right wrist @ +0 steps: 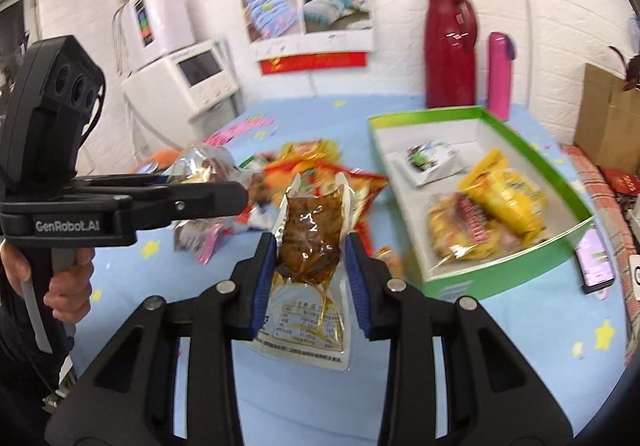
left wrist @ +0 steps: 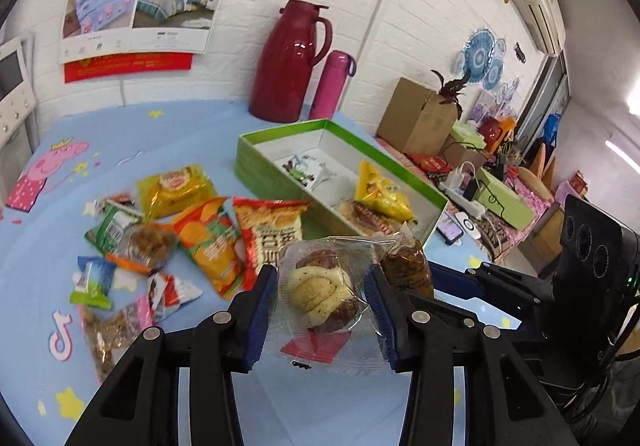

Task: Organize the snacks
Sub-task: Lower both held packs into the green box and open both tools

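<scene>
My left gripper [left wrist: 320, 278] is shut on a clear-wrapped round bun [left wrist: 320, 294], held above the blue cloth. My right gripper [right wrist: 310, 246] is shut on a clear packet of brown food [right wrist: 312, 238], held upright; the same packet [left wrist: 406, 266] shows just right of the bun in the left wrist view. Both are held close together near the front end of the green box [left wrist: 256, 165], whose rim [right wrist: 540, 149] surrounds yellow packs [right wrist: 504, 193] and a white pack [right wrist: 432, 157]. A pile of loose snack bags [left wrist: 180, 226] lies left of the box.
A red thermos jug [left wrist: 292, 61] and a pink bottle [left wrist: 332, 85] stand behind the box by the wall. A cardboard box [left wrist: 416, 117] and clutter sit to the right. A phone [right wrist: 596, 258] lies beside the box. A person's hand [right wrist: 64, 278] grips the left tool.
</scene>
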